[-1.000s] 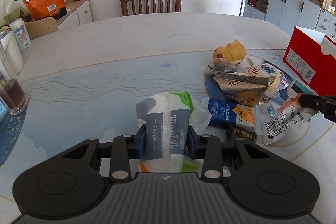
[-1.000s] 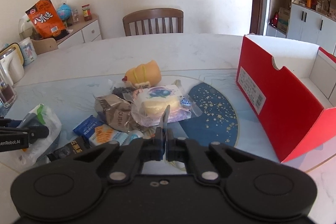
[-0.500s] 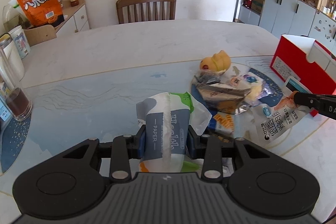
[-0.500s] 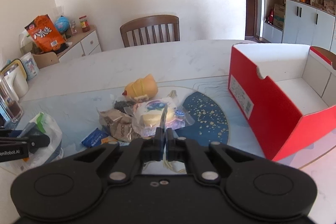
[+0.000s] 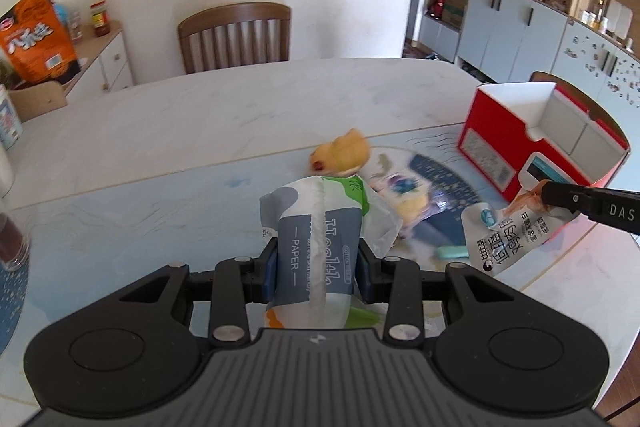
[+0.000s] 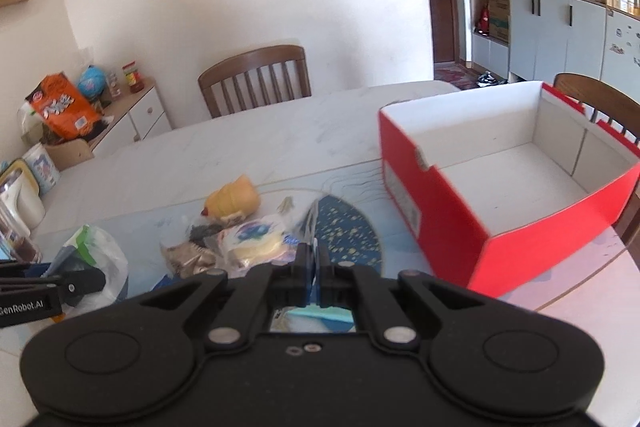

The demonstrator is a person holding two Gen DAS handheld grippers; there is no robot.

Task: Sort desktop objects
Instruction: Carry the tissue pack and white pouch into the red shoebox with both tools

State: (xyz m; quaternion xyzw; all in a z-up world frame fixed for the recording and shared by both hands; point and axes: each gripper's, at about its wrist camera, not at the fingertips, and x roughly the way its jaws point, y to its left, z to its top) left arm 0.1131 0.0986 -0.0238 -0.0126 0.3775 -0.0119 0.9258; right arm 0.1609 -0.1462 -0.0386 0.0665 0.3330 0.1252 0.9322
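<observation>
Red cardboard dominates the right side of the marble-patterned counter (image 6: 248, 151), where an open shoebox (image 6: 516, 183) with a white interior sits with nothing visible inside it. The left hand-held gripper (image 5: 316, 267) clamps a pack of paper tissues (image 5: 316, 239), grey-blue, white and green, its two fingers (image 5: 269, 267) pressed against the pack's sides and the pack raised above the counter. The right hand-held gripper (image 6: 314, 267) has its jaws nearly together on the thin edge of a white snack pouch (image 5: 508, 231) printed with black characters; seen from the left wrist camera, the pouch hangs from the gripper's tip just in front of the shoebox's near corner. Between the two tools, a loose pile of sorting items lies on a dark blue, gold-speckled patch of the counter: a yellow plush toy (image 6: 234, 201) at the far side, a clear-wrapped pastry (image 6: 256, 243) with a blue and purple label just this side of it, and a crinkled brown wrapper (image 6: 188, 257) to its left. A small teal object (image 5: 452, 251) lies on the counter near the pouch; what it is cannot be told. A wooden chair (image 6: 256, 79) stands at the counter's far edge, and an orange snack bag (image 6: 64, 107) sits on a side cabinet to the left.
</observation>
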